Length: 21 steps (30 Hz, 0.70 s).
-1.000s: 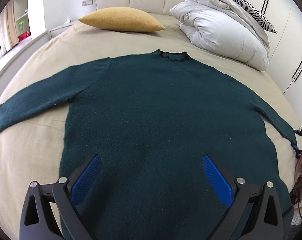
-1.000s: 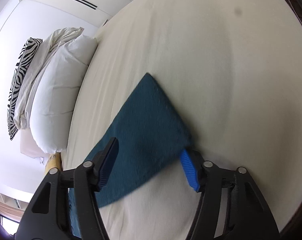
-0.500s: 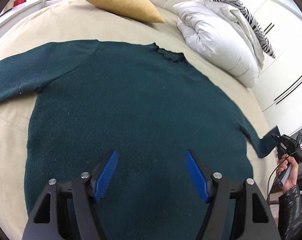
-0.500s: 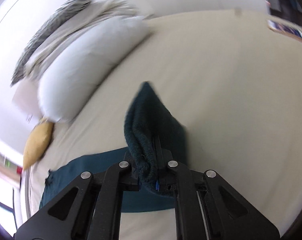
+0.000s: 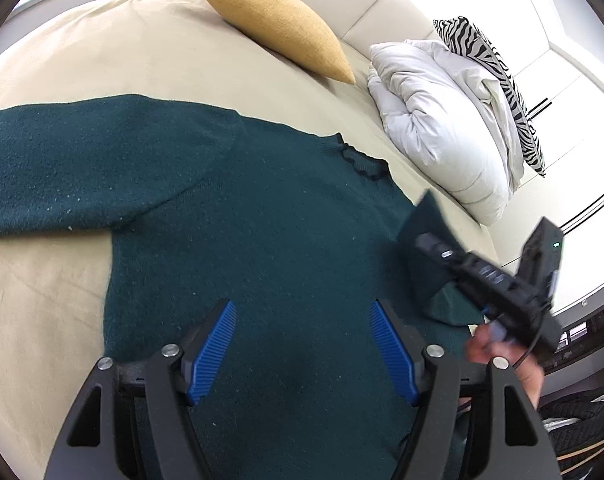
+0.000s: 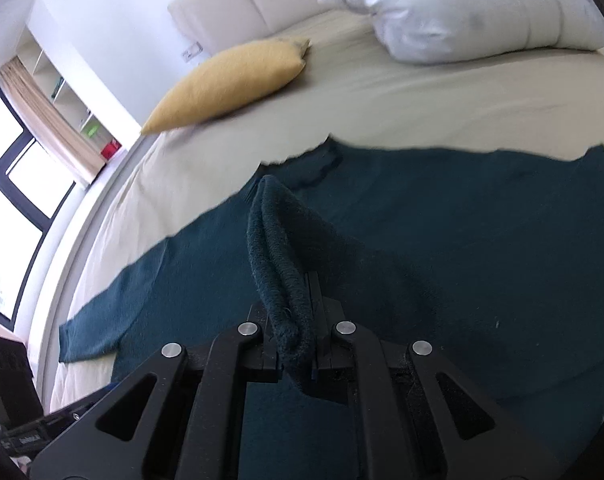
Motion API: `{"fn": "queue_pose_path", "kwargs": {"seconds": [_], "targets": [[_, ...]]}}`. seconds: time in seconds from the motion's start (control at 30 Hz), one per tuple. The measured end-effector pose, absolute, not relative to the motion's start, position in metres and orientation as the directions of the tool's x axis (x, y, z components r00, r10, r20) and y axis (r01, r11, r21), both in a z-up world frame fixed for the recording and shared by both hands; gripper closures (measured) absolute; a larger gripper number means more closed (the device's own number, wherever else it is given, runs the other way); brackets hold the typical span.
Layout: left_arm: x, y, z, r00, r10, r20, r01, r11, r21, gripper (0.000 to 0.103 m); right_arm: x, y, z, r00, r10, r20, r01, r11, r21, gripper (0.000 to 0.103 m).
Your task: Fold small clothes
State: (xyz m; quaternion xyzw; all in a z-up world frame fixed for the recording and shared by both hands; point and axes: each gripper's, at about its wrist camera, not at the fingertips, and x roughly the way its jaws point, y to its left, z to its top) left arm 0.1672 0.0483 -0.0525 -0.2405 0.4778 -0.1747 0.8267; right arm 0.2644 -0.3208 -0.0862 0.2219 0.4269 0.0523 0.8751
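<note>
**Right sleeve going across the sweater's body**

We are holding the right gripper [image 6: 291, 344] clamped on the cuff of the right sleeve [image 6: 277, 248], lifted over the dark green sweater [image 5: 261, 232], which is lying flat on the beige bed [image 5: 101, 48] with its collar [image 5: 358, 160] pointing toward the headboard. In the right wrist view the pinched cuff is standing up as a folded ridge between the closed fingers — the chest of the sweater is spreading out directly below and ahead of it.

We are keeping the left gripper [image 5: 302, 344] spread wide and holding nothing, hovering low over the sweater near its hem; whether it is touching the knit we cannot tell.

The relation that matters: the left sleeve [image 5: 73, 172] is stretching out flat along the bed to the left, its long axis running sideways away from the body, and the left gripper is the nearer of the 2. The carried sleeve, we judge, is needing to be laid across the chest toward that side — only 1 sleeve is in hand, so the fold is looking barely begun.

A yellow pillow [image 5: 277, 24] and a white duvet [image 5: 442, 120] are sitting beyond the collar, well apart from the work.
</note>
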Motion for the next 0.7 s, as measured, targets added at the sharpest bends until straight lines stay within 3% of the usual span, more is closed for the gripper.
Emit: {"fn": "queue_pose_path", "kwargs": {"seconds": [0.13,0.23,0.27,0.6,0.7], "targets": [[0.179,0.039,-0.059,0.453,-0.538,-0.711,0.063,0.815,-0.576,0.031,0.265,-0.299,-0.118,0.579,0.291,-0.762,0.099,0.902,0.42,0.081],[0.192,0.023,-0.062,0.426,-0.567,-0.705,0.075,0.798,-0.597,0.03,0.232,-0.287,-0.121,0.602,0.341,-0.722,0.057,0.884,0.465,0.044],[0.197,0.014,-0.064,0.418,-0.574,-0.704,0.084,0.796,-0.6,0.029,0.227,-0.293,-0.117,0.611,0.341,-0.714,0.063,0.879,0.473,0.041],[0.245,-0.055,-0.083,0.355,-0.544,-0.76,0.116,0.832,-0.542,0.029,0.126,-0.351,-0.116,0.606,0.334,-0.722,0.212,0.807,0.551,0.041],[0.255,-0.071,-0.082,0.345,-0.524,-0.779,0.12,0.848,-0.517,0.04,0.106,-0.384,-0.122,0.633,0.345,-0.693,0.273,0.738,0.617,0.041]]}}
